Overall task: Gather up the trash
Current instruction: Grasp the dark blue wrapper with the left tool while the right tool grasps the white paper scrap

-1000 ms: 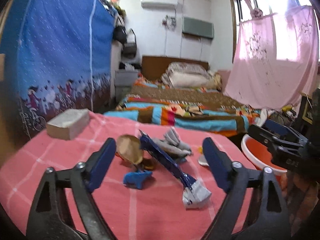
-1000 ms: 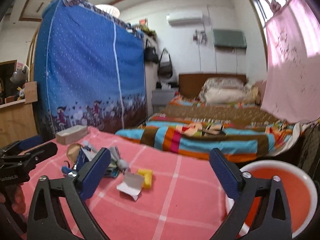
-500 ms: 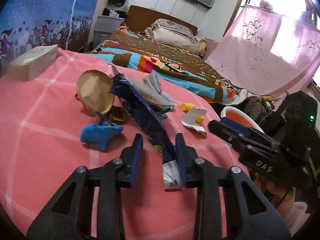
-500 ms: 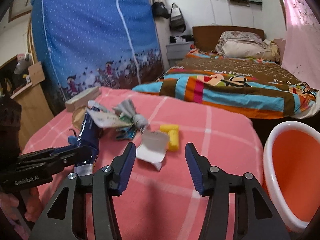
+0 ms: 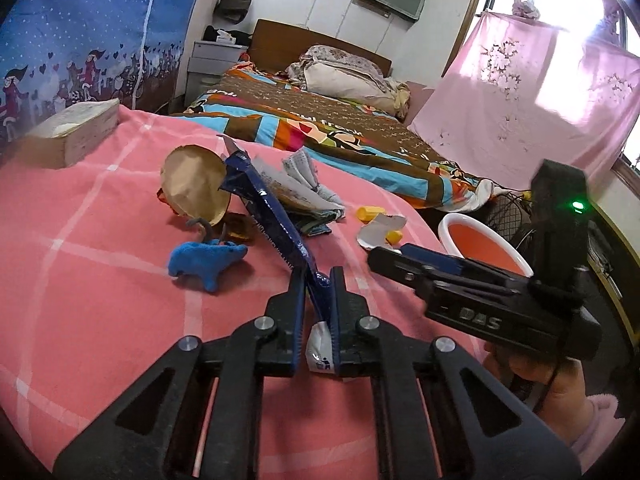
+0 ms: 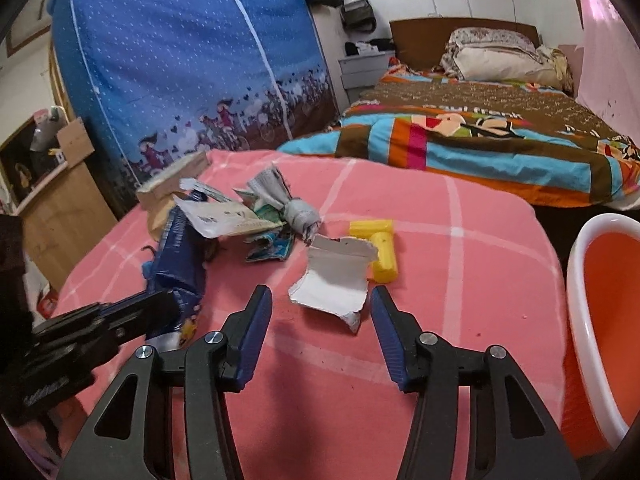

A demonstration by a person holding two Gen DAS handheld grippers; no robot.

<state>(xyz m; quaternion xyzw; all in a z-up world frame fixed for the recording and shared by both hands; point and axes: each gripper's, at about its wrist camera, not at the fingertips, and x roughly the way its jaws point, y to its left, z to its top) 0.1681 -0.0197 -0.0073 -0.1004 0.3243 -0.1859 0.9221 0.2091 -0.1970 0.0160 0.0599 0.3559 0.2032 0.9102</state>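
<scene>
My left gripper [image 5: 316,280] is shut on the lower end of a long dark blue wrapper [image 5: 272,216] that slants up over the pink blanket [image 5: 100,280]; it also shows in the right wrist view [image 6: 176,256]. My right gripper [image 6: 320,300] is open, its fingers on either side of a torn white paper scrap [image 6: 332,280], just short of it. Behind the scrap lie a yellow plastic piece [image 6: 380,248], crumpled grey paper [image 6: 288,200] and printed papers [image 6: 224,216]. The orange basin [image 6: 604,312] with a white rim stands to the right.
A brown paper disc [image 5: 196,184], a blue plush toy [image 5: 208,260] and a tissue box [image 5: 76,132] lie on the blanket's left part. A bed with a striped cover [image 6: 480,136] stands beyond. A blue wardrobe [image 6: 180,60] is at the left.
My left gripper has closed onto the blue wrapper's lower end. My right gripper has moved forward and down toward the white paper scrap, its fingers now on either side of it.
</scene>
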